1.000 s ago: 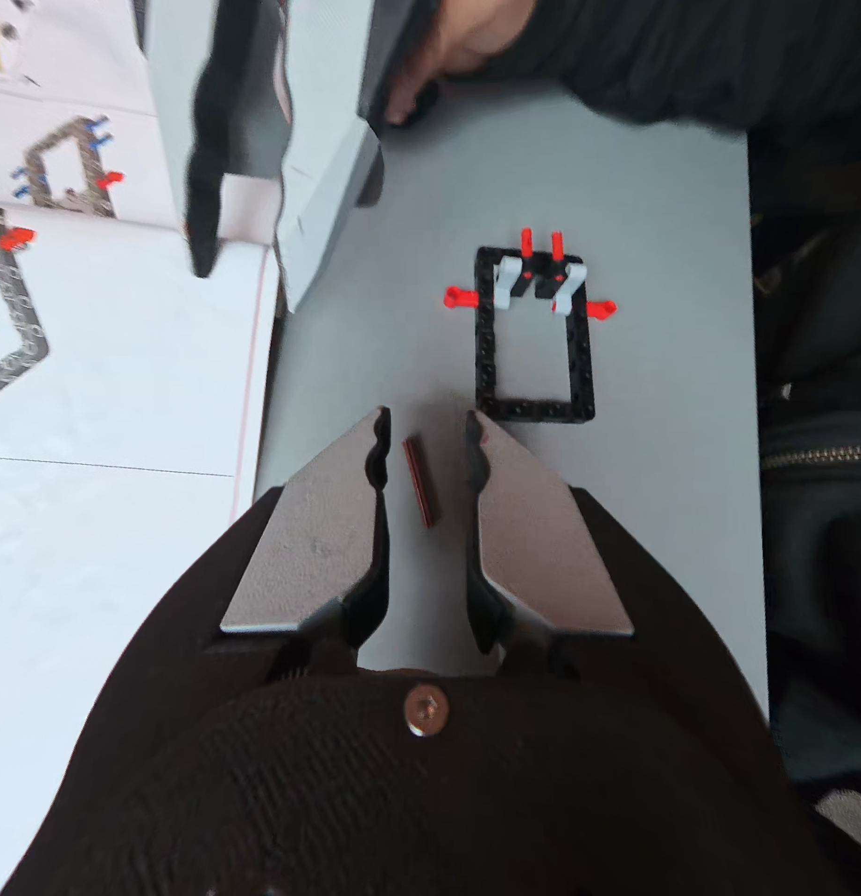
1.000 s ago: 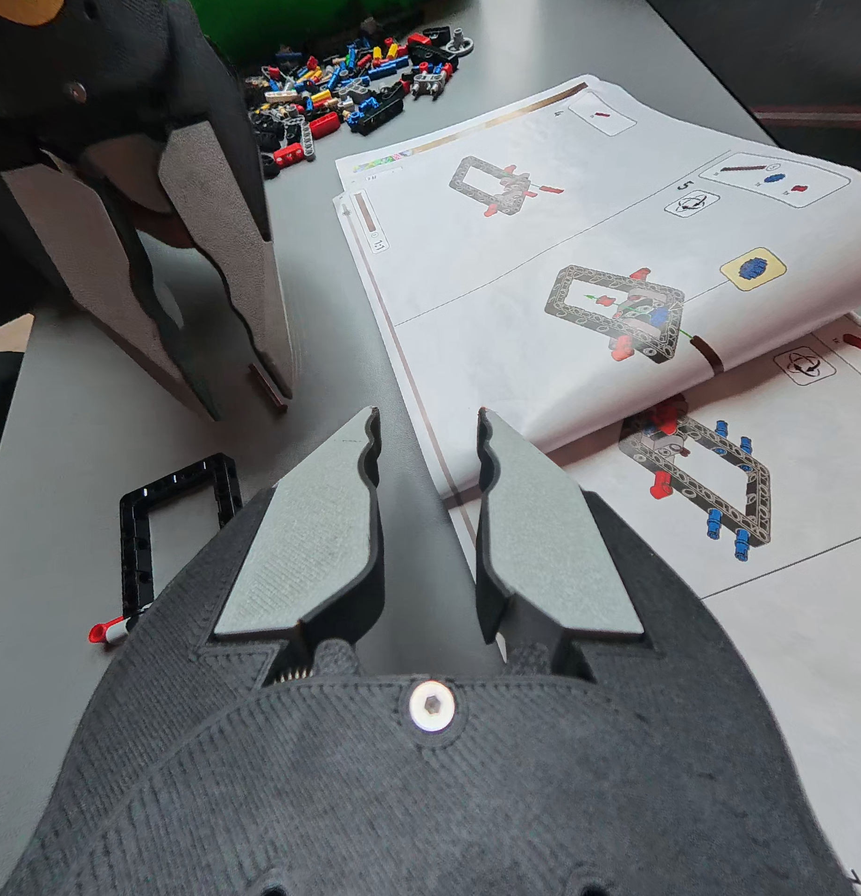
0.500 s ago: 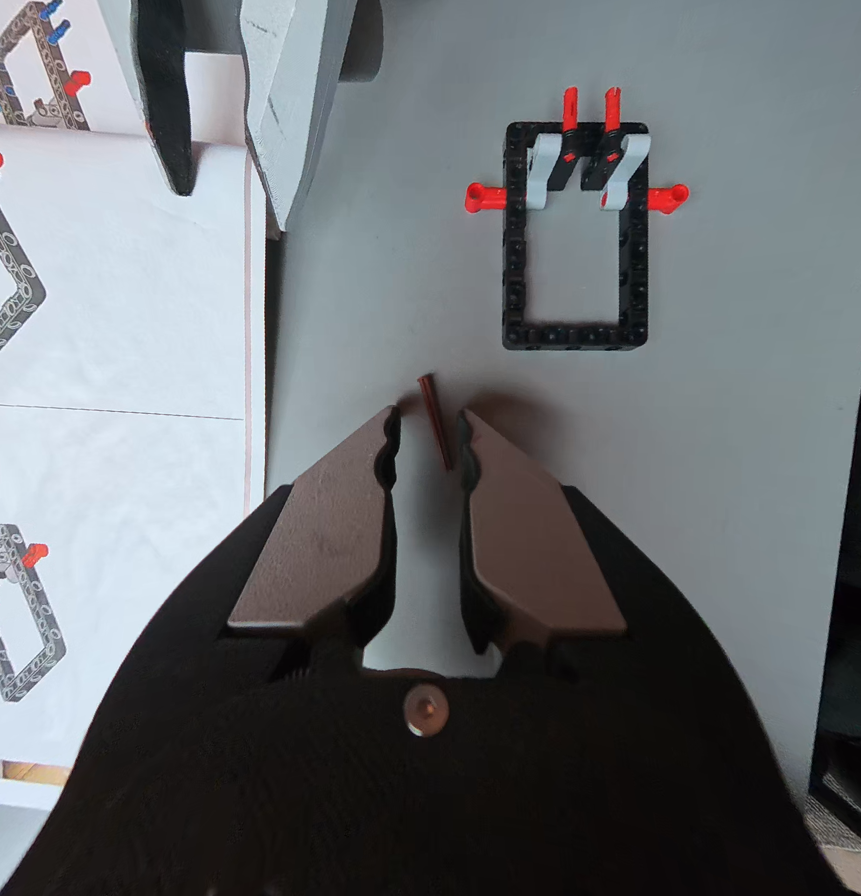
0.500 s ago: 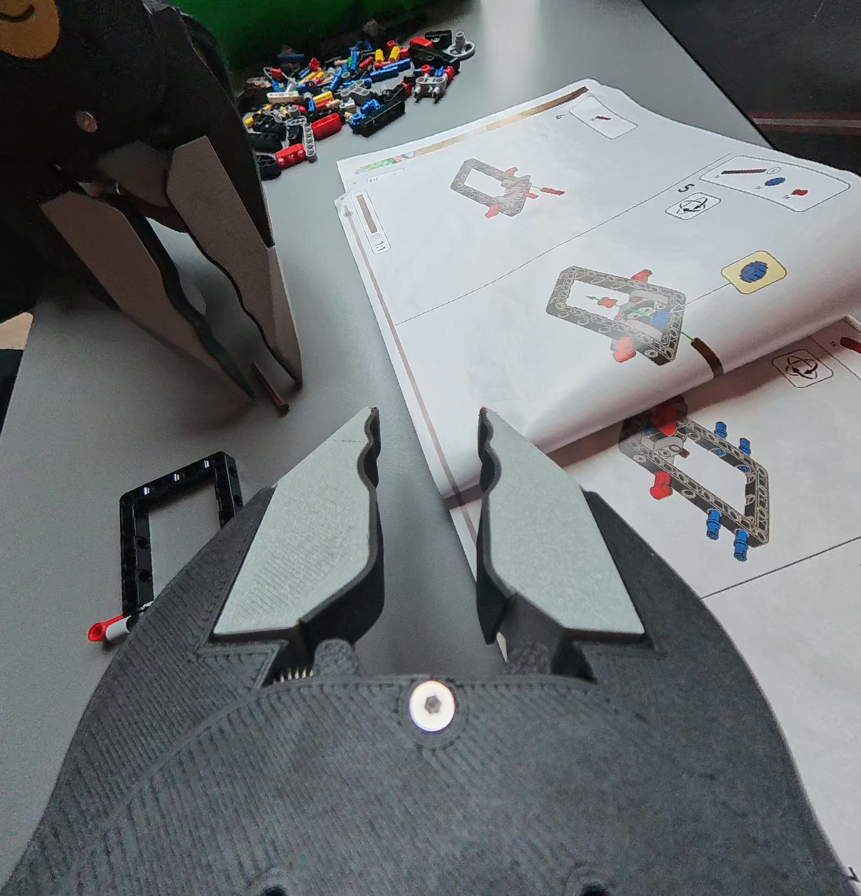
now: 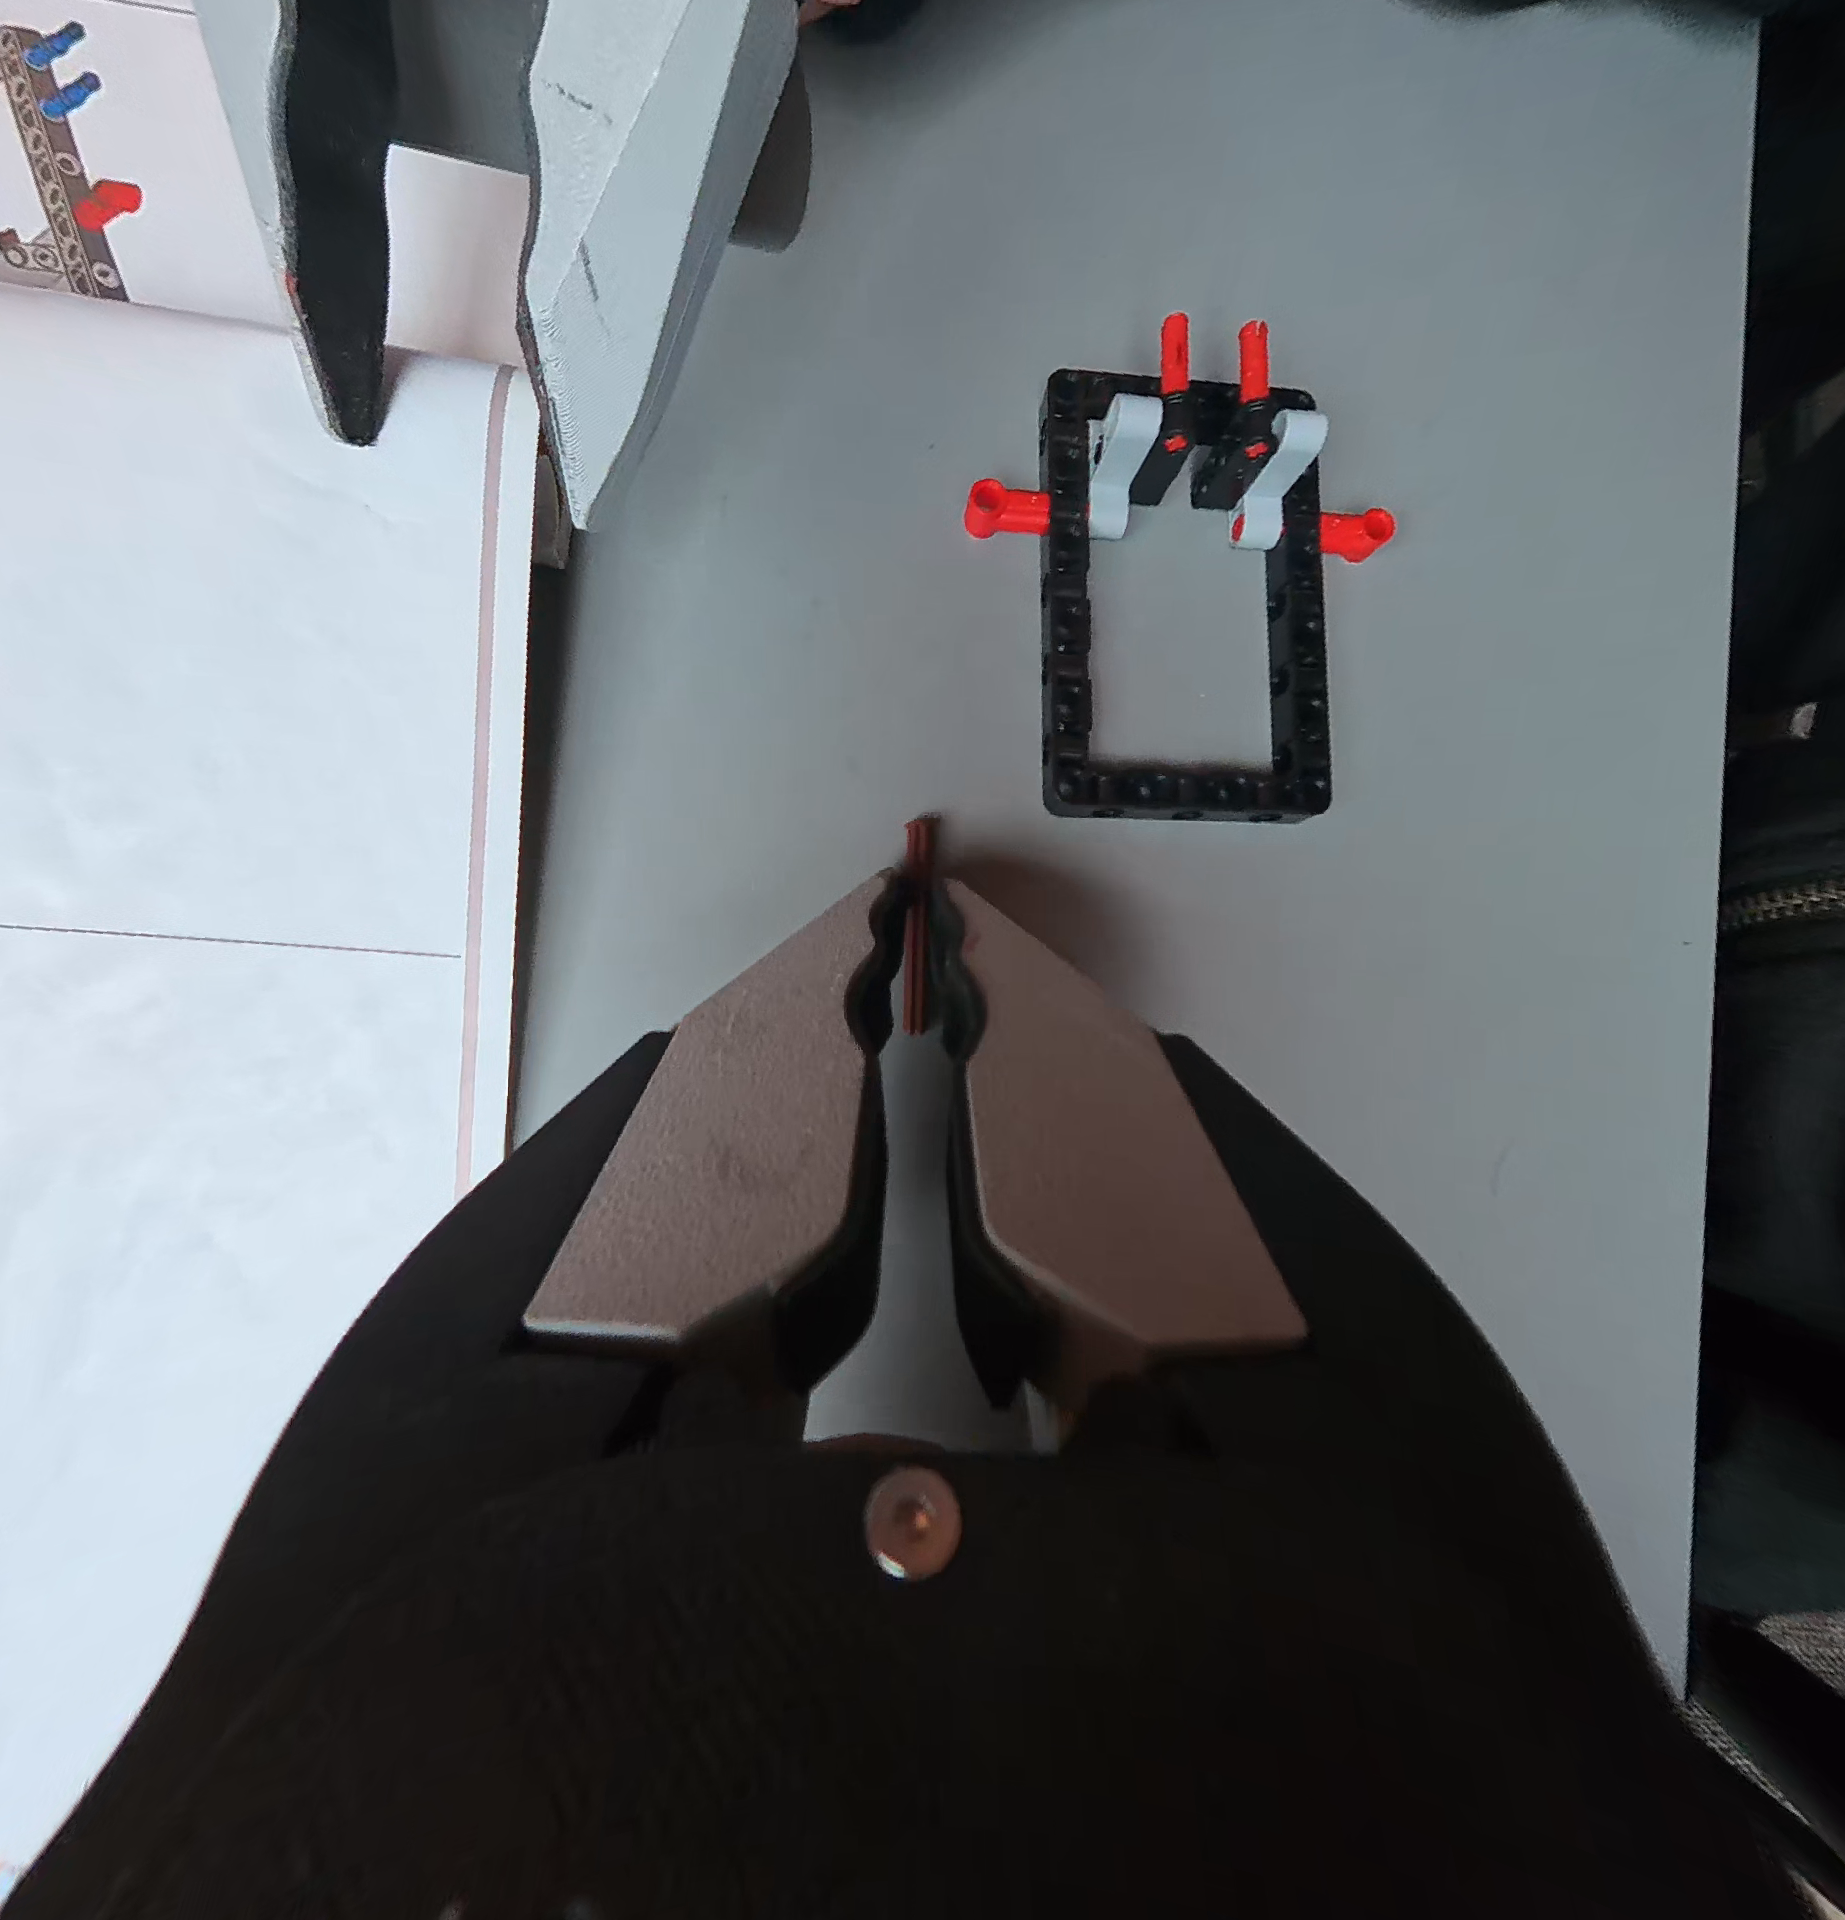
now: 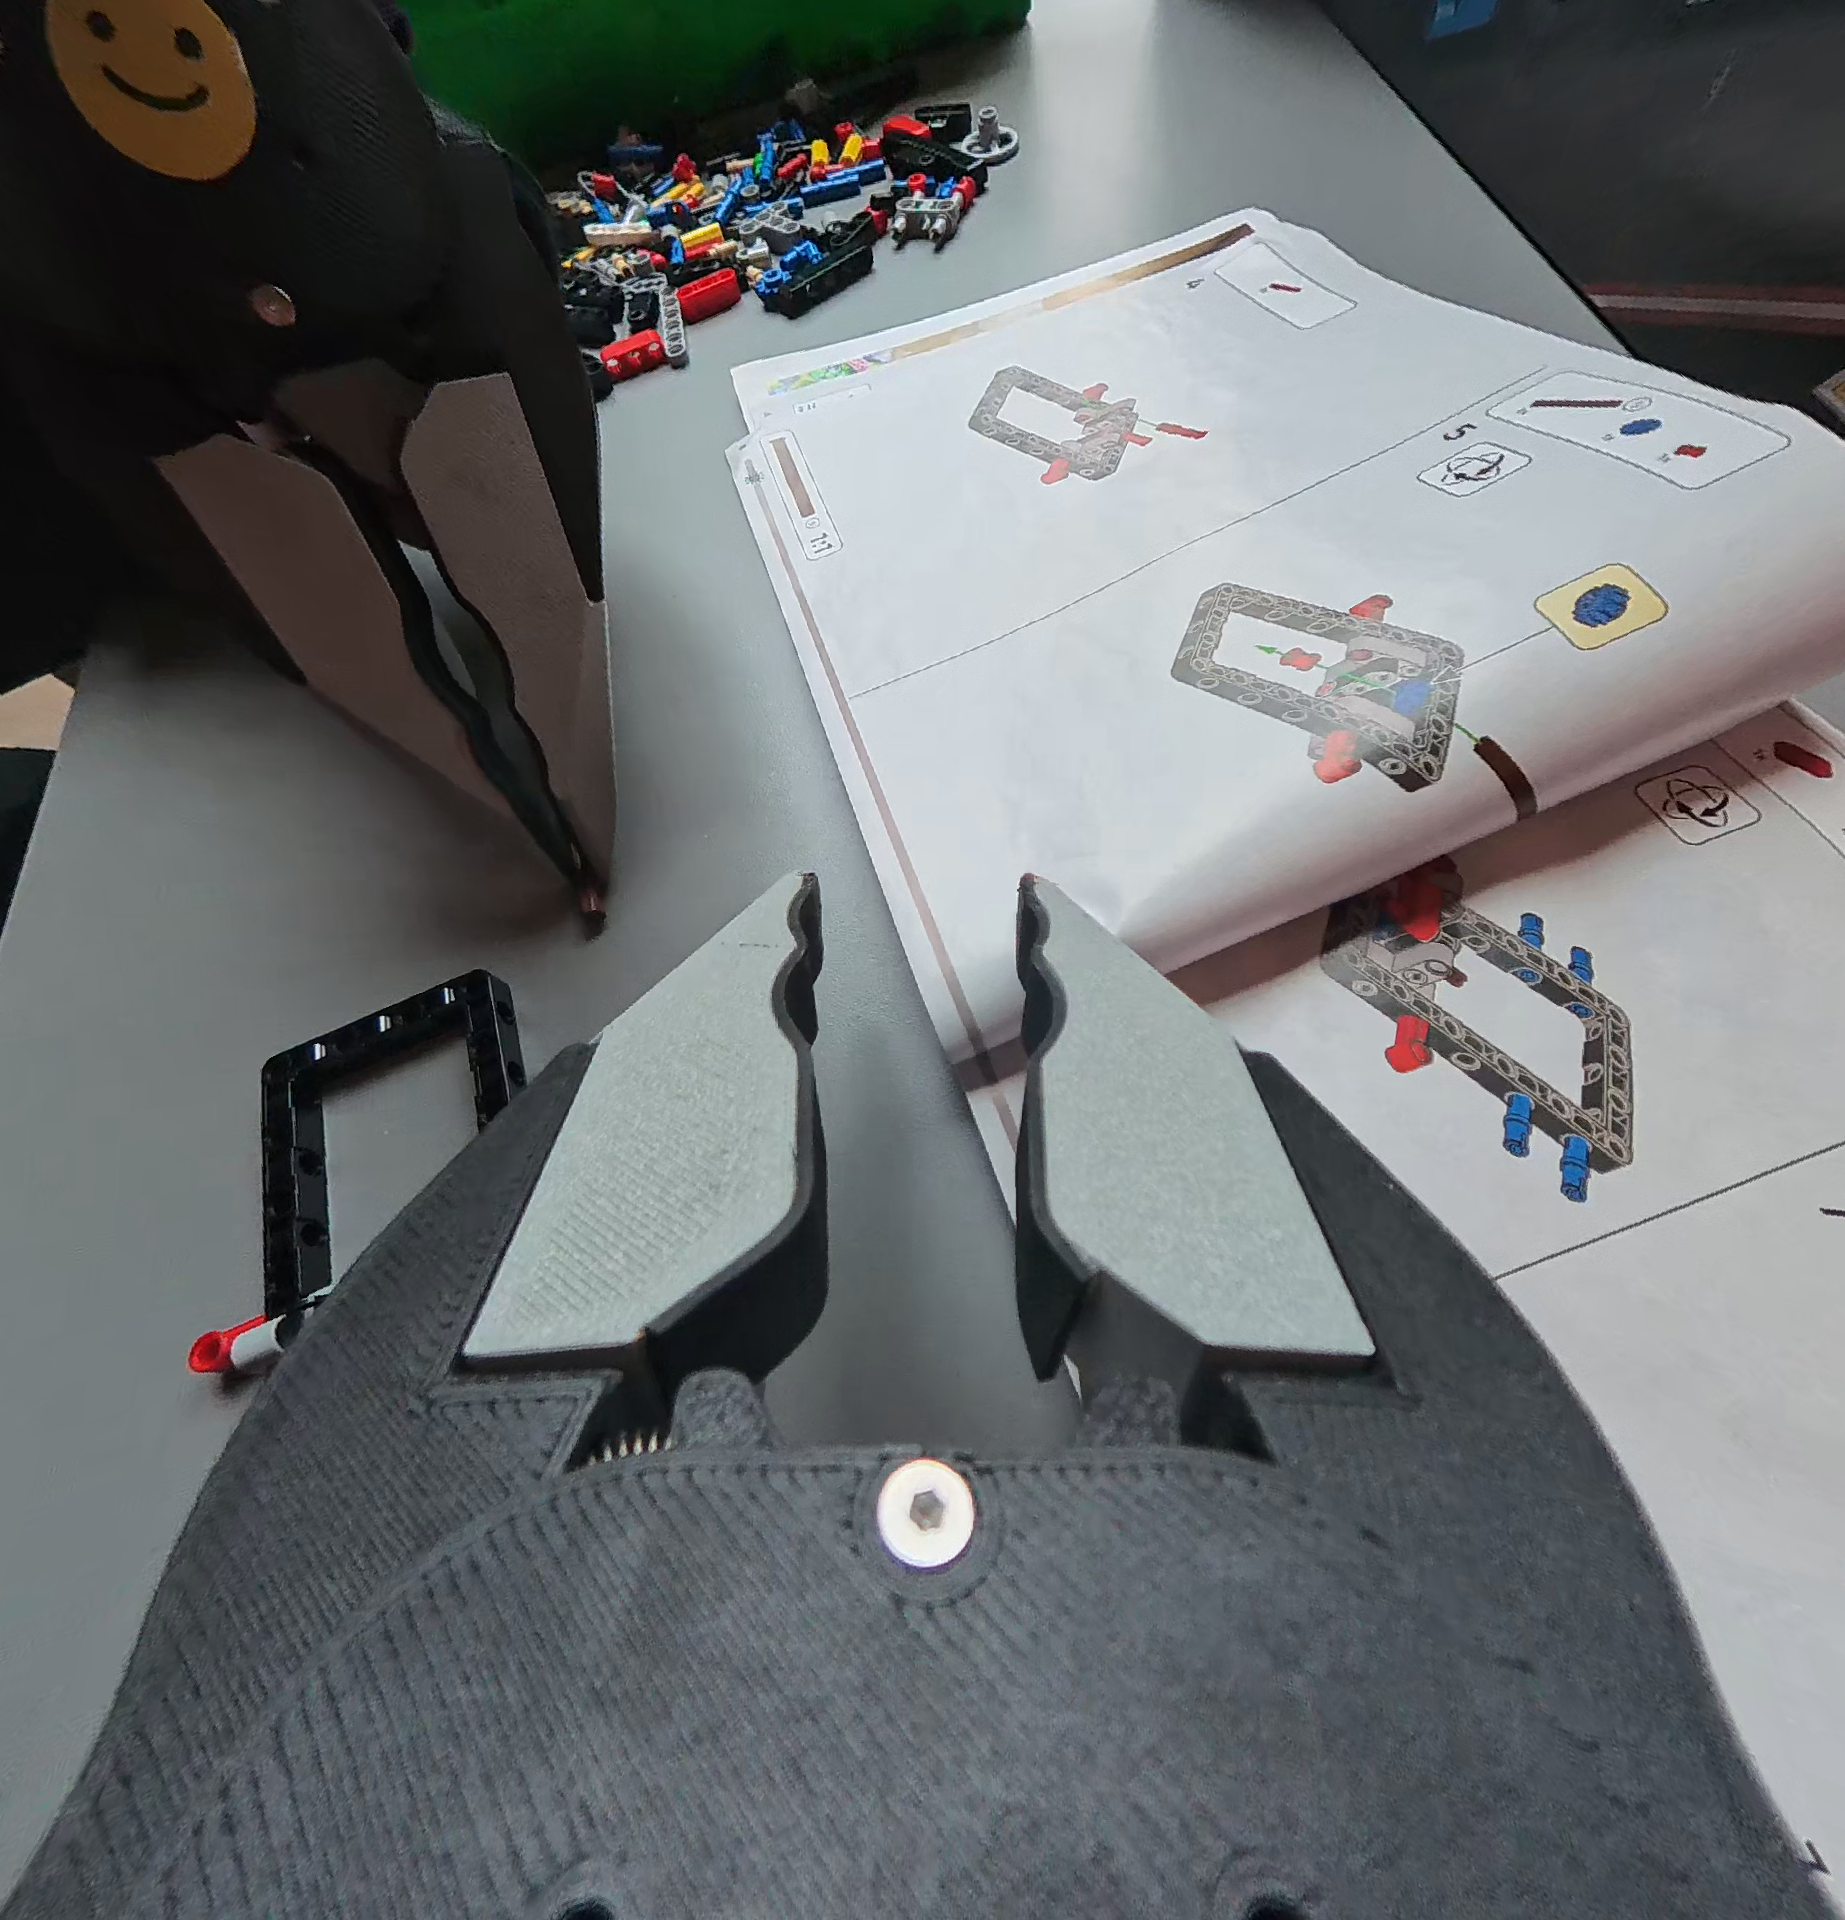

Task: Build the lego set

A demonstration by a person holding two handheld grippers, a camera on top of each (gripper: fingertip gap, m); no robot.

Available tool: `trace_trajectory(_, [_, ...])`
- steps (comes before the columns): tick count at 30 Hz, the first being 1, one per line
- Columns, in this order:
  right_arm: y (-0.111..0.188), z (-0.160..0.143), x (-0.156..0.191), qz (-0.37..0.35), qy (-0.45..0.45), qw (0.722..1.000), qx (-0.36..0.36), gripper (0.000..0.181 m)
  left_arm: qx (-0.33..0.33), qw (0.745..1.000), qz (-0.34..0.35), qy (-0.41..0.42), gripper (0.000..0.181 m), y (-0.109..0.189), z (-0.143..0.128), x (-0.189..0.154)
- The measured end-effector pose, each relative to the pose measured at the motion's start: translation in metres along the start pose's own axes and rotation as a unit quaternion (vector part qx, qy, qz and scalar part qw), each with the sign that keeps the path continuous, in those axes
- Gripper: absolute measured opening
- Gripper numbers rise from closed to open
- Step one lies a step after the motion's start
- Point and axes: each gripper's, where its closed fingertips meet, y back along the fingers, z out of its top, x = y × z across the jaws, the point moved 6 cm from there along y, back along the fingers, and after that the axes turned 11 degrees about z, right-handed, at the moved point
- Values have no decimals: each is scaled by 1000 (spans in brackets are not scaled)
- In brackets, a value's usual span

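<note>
My left gripper is shut on a thin dark red axle that lies on the grey table; the axle's tip sticks out past the fingertips. It also shows in the right wrist view, pressed down at the table, with the axle tip showing. A black rectangular frame with red pins and light grey connectors lies just beyond, to the right. In the right wrist view the frame is partly hidden by my right gripper, which is open and empty above the table by the booklet's edge.
An open instruction booklet lies on the right in the right wrist view, on the left in the left wrist view. A pile of loose coloured pieces sits at the far end before a green box. The table edge runs along the right. About 9 cm separates my left fingertips from my right.
My left gripper has closed on the dark red axle, which lay loose between its open fingers a second ago. The right gripper has stayed open and nearly still.
</note>
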Motion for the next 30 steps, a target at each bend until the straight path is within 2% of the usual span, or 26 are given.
trace_trajectory(8, [8,7,0,6,3,999,-43,33,-11,1000,-2,19,2,-1,0,5])
trace_trajectory(21, [11,14,7,4,43,997,-58,29,-77,996,11,45,1,9,14,12])
trace_trajectory(26, [11,15,10,7,50,997,-59,28,-72,996,13,44,2,6,13,11])
trace_trajectory(30, [10,15,12,11,57,997,-59,27,-92,994,29,44,2,10,18,14])
